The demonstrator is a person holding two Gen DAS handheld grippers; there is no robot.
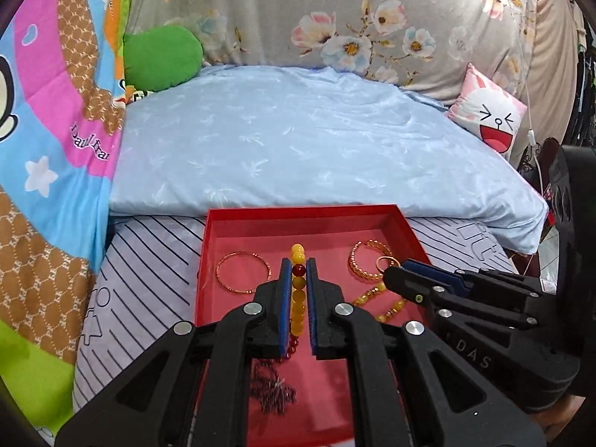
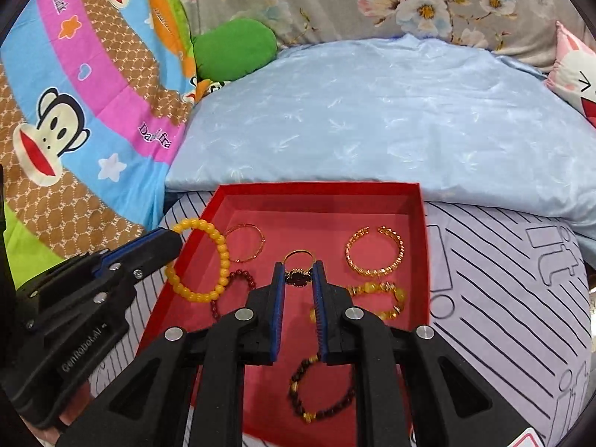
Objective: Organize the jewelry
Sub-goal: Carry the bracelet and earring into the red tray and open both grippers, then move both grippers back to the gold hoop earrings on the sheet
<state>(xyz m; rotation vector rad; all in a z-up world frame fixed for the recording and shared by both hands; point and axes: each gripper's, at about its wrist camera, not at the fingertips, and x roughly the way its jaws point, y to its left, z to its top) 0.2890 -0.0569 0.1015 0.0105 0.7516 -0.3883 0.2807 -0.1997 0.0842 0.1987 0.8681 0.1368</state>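
A red tray sits on the striped bed sheet and holds jewelry. My left gripper is shut on a yellow bead bracelet and holds it above the tray's left side. My right gripper is shut on a gold ring with a dark round top over the tray's middle. In the tray lie a thin gold bangle, a gold cuff bracelet, a yellow stone bracelet, a dark red bead bracelet and a dark bead bracelet.
A folded light blue quilt lies right behind the tray. A colourful cartoon blanket is at the left, with a green cushion and a pink face pillow at the back.
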